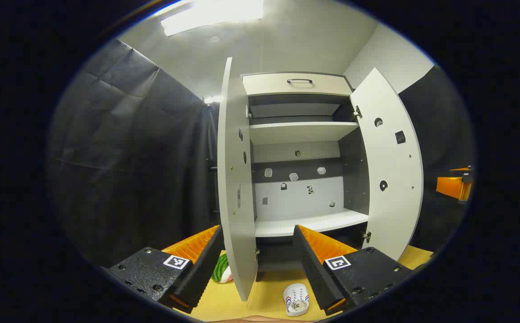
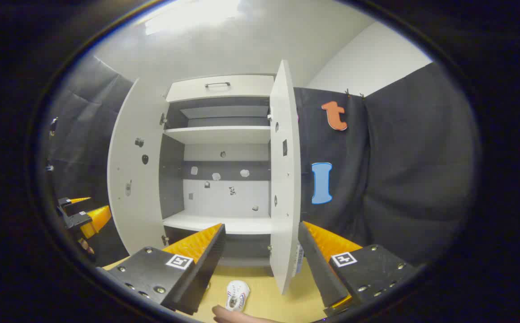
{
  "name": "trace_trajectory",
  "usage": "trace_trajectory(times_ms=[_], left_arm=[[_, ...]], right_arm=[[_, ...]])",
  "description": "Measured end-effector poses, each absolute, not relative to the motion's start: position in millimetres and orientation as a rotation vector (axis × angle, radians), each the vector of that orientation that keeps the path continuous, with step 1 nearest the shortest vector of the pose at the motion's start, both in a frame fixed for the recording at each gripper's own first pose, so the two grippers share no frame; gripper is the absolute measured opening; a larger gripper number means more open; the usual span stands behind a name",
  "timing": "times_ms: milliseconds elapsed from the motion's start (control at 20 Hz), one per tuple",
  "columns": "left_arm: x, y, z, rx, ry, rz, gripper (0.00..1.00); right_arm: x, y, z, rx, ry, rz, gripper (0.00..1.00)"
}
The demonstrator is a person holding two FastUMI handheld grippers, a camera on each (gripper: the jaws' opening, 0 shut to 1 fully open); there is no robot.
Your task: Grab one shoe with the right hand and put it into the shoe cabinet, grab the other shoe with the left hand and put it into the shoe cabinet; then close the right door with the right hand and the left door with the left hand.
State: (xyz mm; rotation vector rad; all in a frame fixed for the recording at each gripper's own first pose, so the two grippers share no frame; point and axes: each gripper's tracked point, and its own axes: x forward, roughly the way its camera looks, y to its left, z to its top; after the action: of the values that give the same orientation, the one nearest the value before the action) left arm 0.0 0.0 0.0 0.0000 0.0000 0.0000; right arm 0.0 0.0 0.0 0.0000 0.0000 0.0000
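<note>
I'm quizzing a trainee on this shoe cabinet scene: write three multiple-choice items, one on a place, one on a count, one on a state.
1. Where is the white shoe?
A. on the floor before the cabinet
B. on the lower shelf
C. in the drawer

2. How many cabinet doors stand open?
A. none
B. one
C. two

3. How is the left gripper?
A. shut on a shoe
B. open, holding nothing
C. shut on a door

Answers: 1 A, the shoe lies on the floor below the cabinet; 2 C, the left door and the right door both swing outward; 3 B, its fingers are spread with no shoe between them.
</note>
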Motion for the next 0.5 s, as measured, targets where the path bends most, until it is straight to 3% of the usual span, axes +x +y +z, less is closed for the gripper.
trace_trajectory(times_ms=[100,150,200,250,300,400,500], left_arm=[[-1,0,-2,-0.015,-0.001,-0.003,0.93],[-1,1,0,-0.014,-0.008,0.002,0.89],[0,4,2,-0.012,-0.015,0.009,0.93],[0,6,3,-0.014,-0.019,0.016,0.89],[0,6,4,-0.02,-0.022,0.02,0.94],[1,10,4,-0.015,-0.017,0.034,0.93],[2,11,4,-0.019,-0.018,0.043,0.94]], right_arm=[[0,8,1,-0.007,-0.004,0.011,0.96],[-2,9,2,-0.018,-0.008,0.007,0.96],[-3,10,3,-0.029,-0.012,0.003,0.99],[-5,11,4,-0.043,-0.017,-0.001,0.99],[-5,11,5,-0.055,-0.022,-0.008,0.96],[-8,13,7,-0.068,-0.036,-0.014,0.94],[-12,15,10,-0.064,-0.048,-0.015,0.96]])
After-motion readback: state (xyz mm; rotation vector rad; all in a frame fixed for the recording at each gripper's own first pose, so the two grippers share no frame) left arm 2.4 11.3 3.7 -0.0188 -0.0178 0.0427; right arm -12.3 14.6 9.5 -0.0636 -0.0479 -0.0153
